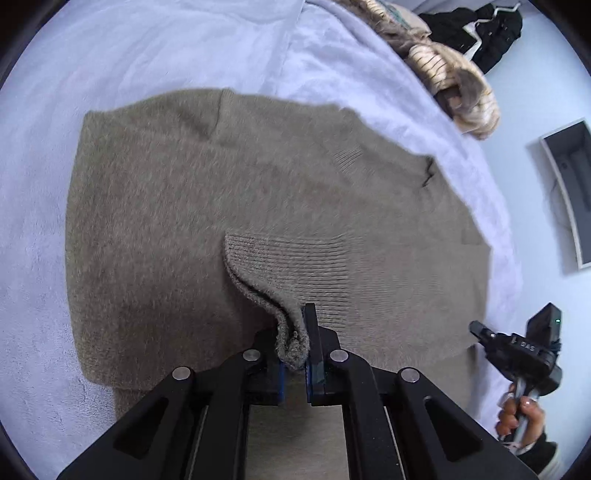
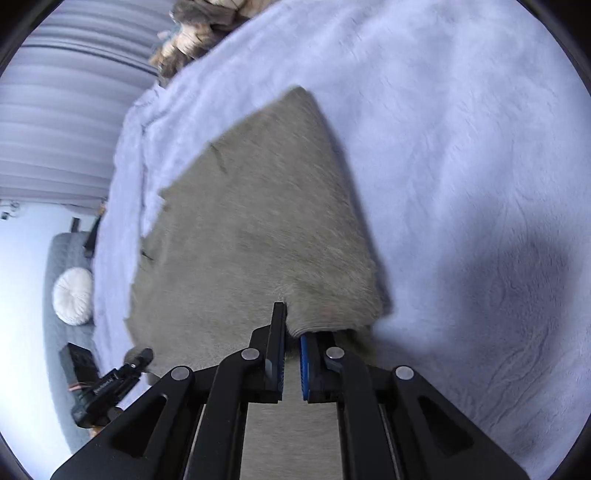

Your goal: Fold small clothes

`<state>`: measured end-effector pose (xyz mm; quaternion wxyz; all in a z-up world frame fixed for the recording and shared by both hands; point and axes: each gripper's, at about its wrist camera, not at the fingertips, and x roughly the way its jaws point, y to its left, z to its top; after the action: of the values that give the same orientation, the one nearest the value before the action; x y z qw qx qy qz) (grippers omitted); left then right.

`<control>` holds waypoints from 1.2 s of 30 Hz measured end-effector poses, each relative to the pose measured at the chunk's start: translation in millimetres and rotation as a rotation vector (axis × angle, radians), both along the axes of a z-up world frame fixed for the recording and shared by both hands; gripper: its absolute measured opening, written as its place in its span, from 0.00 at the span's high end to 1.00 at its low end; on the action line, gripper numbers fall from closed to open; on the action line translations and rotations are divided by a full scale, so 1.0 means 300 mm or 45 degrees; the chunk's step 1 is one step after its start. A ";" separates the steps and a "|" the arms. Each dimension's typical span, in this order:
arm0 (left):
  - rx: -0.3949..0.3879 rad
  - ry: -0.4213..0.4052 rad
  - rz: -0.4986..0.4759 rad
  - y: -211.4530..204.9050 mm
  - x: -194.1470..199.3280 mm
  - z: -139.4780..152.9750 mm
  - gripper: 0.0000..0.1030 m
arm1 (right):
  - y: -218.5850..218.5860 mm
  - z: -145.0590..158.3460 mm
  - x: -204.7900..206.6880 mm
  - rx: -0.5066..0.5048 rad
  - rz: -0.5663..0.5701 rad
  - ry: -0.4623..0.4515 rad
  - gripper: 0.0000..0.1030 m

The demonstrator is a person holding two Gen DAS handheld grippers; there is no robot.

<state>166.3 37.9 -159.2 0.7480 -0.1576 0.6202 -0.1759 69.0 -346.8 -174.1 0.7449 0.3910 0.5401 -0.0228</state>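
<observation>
A grey-brown knitted sweater (image 1: 236,206) lies spread flat on a pale lilac fleece blanket (image 1: 155,51) that covers a bed. It sits toward the bed's edge, where the blanket drops off to the floor.

The left tongs (image 1: 295,354) are clamped on the sweater's ribbed hem, which is pulled up off the rest of the knit and curls into a small roll between the blue pads. From there the ribbing runs away across the sweater's near side.

The right tongs (image 2: 291,343) are likewise pinched on the near edge of the sweater, with a tuck of the fuzzy fabric caught between the black finger and the blue pad. In the left wrist view the right tongs appear beyond the sweater's edge, gripped by a person's hand (image 1: 521,413).

At the far edge of the bed a heap of striped beige and grey clothes (image 1: 443,62) is bundled, well apart from the sweater. Past it a black garment (image 1: 487,26) lies on the floor. In the right wrist view a round white cushion (image 2: 73,291) sits on a grey quilted seat beside the bed.
</observation>
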 end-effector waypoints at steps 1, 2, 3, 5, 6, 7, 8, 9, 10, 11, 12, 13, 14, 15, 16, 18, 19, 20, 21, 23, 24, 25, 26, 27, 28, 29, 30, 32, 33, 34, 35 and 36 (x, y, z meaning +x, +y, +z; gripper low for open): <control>0.018 -0.005 0.011 -0.001 -0.003 -0.001 0.91 | 0.000 -0.011 -0.007 0.008 0.000 0.012 0.93; 0.024 -0.008 0.018 0.005 -0.007 0.005 0.91 | -0.006 -0.027 -0.021 0.029 -0.009 0.017 0.94; 0.049 -0.011 0.024 0.012 -0.010 0.014 0.85 | -0.019 -0.032 -0.052 0.035 -0.017 0.015 0.95; 0.190 -0.052 0.037 0.030 -0.020 0.046 0.63 | -0.037 -0.032 -0.084 0.075 -0.014 0.027 0.90; 0.292 -0.086 0.046 0.043 -0.027 0.066 0.37 | -0.044 -0.030 -0.098 0.096 -0.006 0.045 0.87; 0.367 -0.119 0.055 0.058 -0.036 0.082 0.28 | -0.046 -0.031 -0.106 0.109 0.004 0.059 0.81; 0.404 -0.157 0.058 0.075 -0.045 0.102 0.25 | -0.050 -0.019 -0.117 0.112 0.021 0.071 0.76; 0.392 -0.166 0.046 0.092 -0.049 0.115 0.25 | -0.054 0.005 -0.127 0.097 0.045 0.063 0.63; 0.378 -0.161 0.043 0.104 -0.050 0.121 0.25 | -0.053 0.031 -0.130 0.076 0.066 0.041 0.49; 0.369 -0.159 0.045 0.113 -0.048 0.127 0.25 | -0.053 0.060 -0.128 0.038 0.085 0.015 0.44; 0.366 -0.158 0.043 0.116 -0.043 0.126 0.25 | -0.062 0.091 -0.122 -0.010 0.095 -0.019 0.43; 0.367 -0.156 0.037 0.113 -0.037 0.124 0.25 | -0.075 0.107 -0.108 -0.031 0.088 -0.038 0.43; 0.375 -0.152 0.031 0.103 -0.030 0.118 0.25 | -0.087 0.113 -0.093 -0.039 0.068 -0.045 0.43; 0.381 -0.146 0.028 0.092 -0.026 0.110 0.25 | -0.116 0.104 -0.071 -0.035 0.015 -0.039 0.43; 0.383 -0.141 0.025 0.075 -0.023 0.106 0.25 | -0.135 0.095 -0.055 -0.006 -0.024 -0.038 0.43; 0.383 -0.125 0.023 0.043 -0.018 0.091 0.25 | -0.173 0.040 -0.015 0.100 -0.100 -0.034 0.43; 0.390 -0.116 0.023 0.010 -0.008 0.080 0.25 | -0.177 0.008 0.005 0.146 -0.108 -0.012 0.43; 0.396 -0.106 0.020 -0.004 -0.007 0.073 0.25 | -0.173 -0.040 0.027 0.202 -0.104 0.042 0.44; 0.405 -0.099 0.015 -0.012 -0.010 0.070 0.25 | -0.161 -0.062 0.039 0.205 -0.090 0.089 0.55; 0.417 -0.108 0.000 -0.022 -0.020 0.071 0.25 | -0.129 -0.043 0.058 0.123 -0.003 0.128 0.89; 0.424 -0.117 -0.011 -0.025 -0.024 0.073 0.25 | -0.106 0.010 0.067 0.002 0.067 0.111 0.89; 0.432 -0.123 -0.022 -0.027 -0.028 0.073 0.25 | -0.085 0.055 0.072 -0.116 0.126 0.095 0.90; 0.441 -0.126 -0.035 -0.031 -0.032 0.070 0.25 | -0.065 0.093 0.076 -0.236 0.177 0.085 0.90; 0.444 -0.123 -0.045 -0.034 -0.033 0.064 0.25 | -0.050 0.113 0.082 -0.340 0.220 0.088 0.90; 0.444 -0.119 -0.051 -0.037 -0.035 0.058 0.25 | -0.047 0.110 0.085 -0.405 0.247 0.105 0.90; 0.443 -0.117 -0.052 -0.038 -0.037 0.054 0.25 | -0.044 0.092 0.096 -0.476 0.275 0.149 0.90; 0.435 -0.117 -0.049 -0.034 -0.042 0.054 0.25 | -0.052 0.057 0.100 -0.511 0.293 0.190 0.90; 0.421 -0.112 -0.031 -0.019 -0.049 0.060 0.25 | -0.082 0.019 0.091 -0.433 0.254 0.187 0.90; 0.407 -0.109 -0.026 -0.009 -0.051 0.063 0.25 | -0.096 0.021 0.079 -0.402 0.215 0.170 0.90; 0.392 -0.104 -0.023 0.002 -0.052 0.065 0.25 | -0.103 0.028 0.065 -0.389 0.189 0.162 0.87; 0.375 -0.094 -0.022 0.014 -0.052 0.066 0.25 | -0.108 0.034 0.054 -0.384 0.178 0.157 0.83; 0.352 -0.086 -0.023 0.024 -0.054 0.069 0.25 | -0.109 0.047 0.040 -0.401 0.168 0.162 0.76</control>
<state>150.2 45.1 -138.6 0.7813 -0.0413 0.6146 -0.1007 81.0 -379.5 -160.1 0.7611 0.2309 0.6004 -0.0829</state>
